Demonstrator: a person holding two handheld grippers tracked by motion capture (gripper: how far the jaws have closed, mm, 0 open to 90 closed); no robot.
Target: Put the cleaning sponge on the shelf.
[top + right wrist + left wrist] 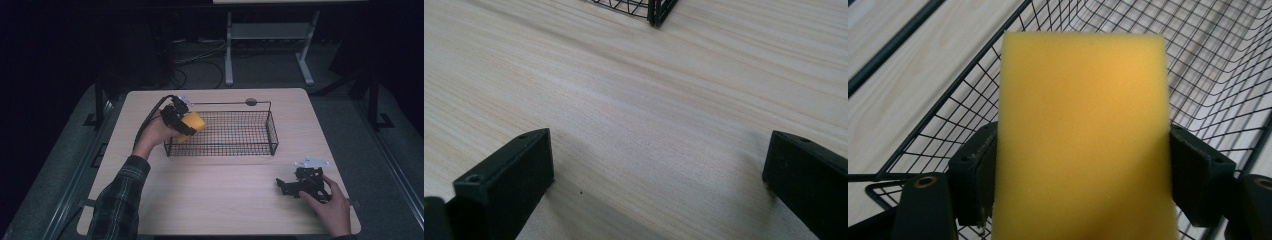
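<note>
R gripper [287,187] rests near-right on table [220,200], my jaws spread, nothing betw. | L gripper [184,124] pinches yellow sponge [192,122] by its 2 sides, over left end of wire basket [270,135] | sponge prob. soft, light, squeezes easy: hold mid-sides, gentle.

High view dim, surroundings near black, desk [220,195] evenly lit from above; left gripper view soft and unfocused on yellow sponge [1083,135]; right gripper view sharp, faint shadows beside the jaws.
</note>
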